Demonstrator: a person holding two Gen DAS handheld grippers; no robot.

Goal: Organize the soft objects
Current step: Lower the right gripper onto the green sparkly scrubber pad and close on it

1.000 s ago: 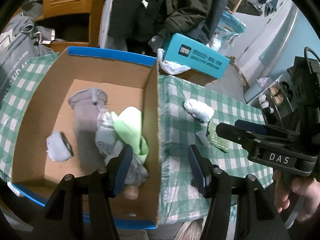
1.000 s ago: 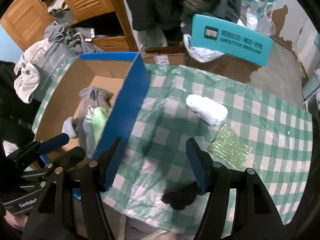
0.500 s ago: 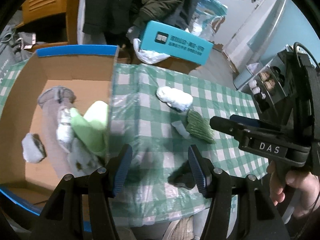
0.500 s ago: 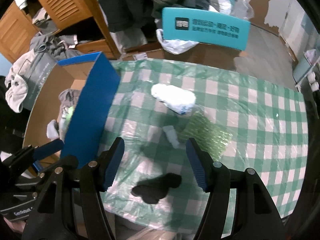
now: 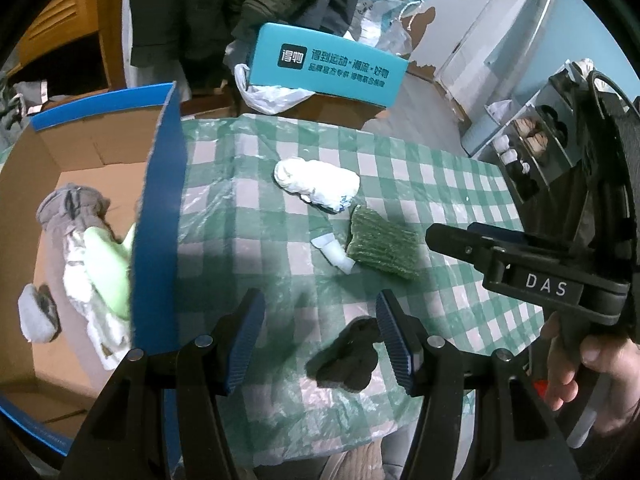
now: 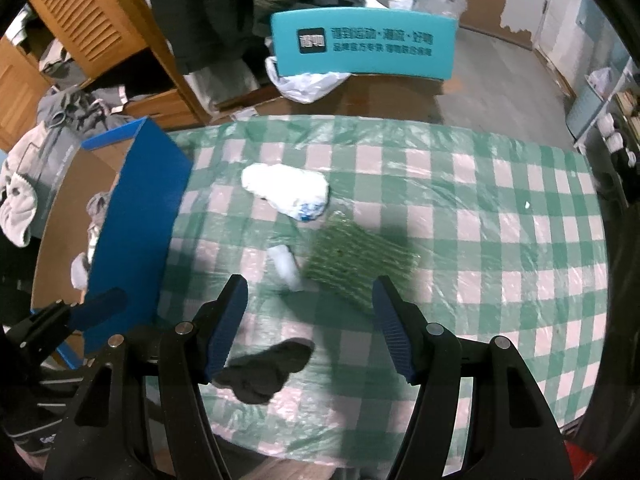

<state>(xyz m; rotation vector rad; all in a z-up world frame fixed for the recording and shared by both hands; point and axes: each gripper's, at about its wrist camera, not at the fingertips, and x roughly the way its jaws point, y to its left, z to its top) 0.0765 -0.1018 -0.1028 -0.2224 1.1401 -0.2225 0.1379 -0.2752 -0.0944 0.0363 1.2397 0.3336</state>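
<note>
Both claws, left gripper (image 5: 320, 330) and right gripper (image 6: 310, 320), are held open and empty; the crumpled black sock (image 5: 348, 356) is probably to be grasped next.

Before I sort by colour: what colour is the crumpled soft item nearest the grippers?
The crumpled cloth is dark grey to black, clearest in the right wrist view.

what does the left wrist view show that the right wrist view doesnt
Only the left wrist view: the box's inside, with a light green cloth on a grey garment, and a hand holding the right gripper.
Only the right wrist view: the louvred wooden cabinet.
Both: the white bundle, green knit pad, small white roll and black sock on the checked tablecloth.
</note>
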